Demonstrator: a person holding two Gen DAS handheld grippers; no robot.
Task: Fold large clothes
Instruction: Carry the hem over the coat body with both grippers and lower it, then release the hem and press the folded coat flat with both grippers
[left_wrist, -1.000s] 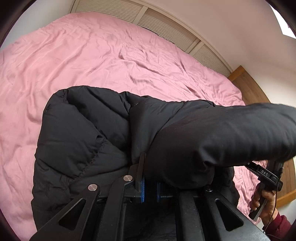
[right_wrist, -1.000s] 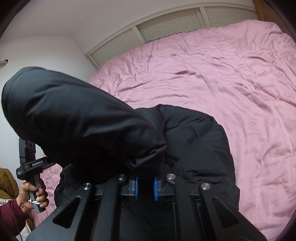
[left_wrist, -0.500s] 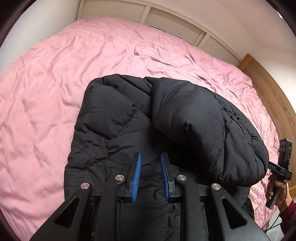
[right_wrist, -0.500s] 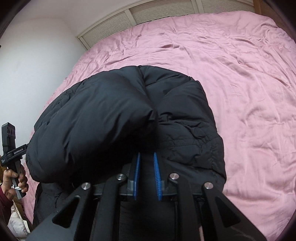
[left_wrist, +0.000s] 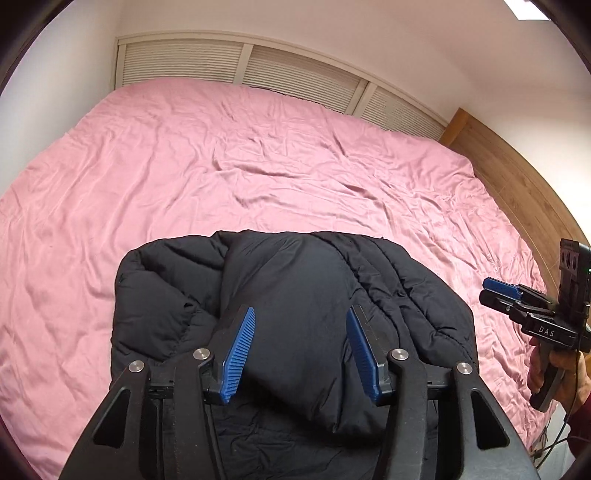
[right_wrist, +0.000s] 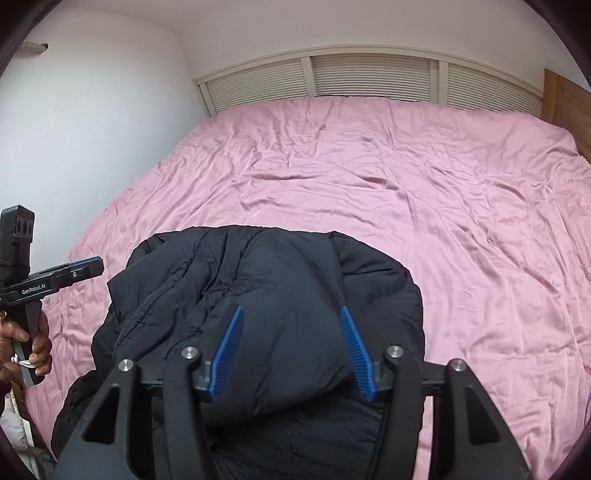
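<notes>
Both hand-held grippers, left and right, now spread empty; black puffer jacket released, folded, at near edge of bed.

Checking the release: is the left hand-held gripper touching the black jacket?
Apart. The right wrist view shows the left hand-held gripper beside the black jacket, with pink sheet between.

A wide bed fills the room, covered by a pink sheet full of shallow creases. Along its far edge runs a low row of cream louvred panels — three sections show in the right wrist view. White walls rise at the left and far sides. At the right, a wood headboard borders the bed. Light is soft and even.
</notes>
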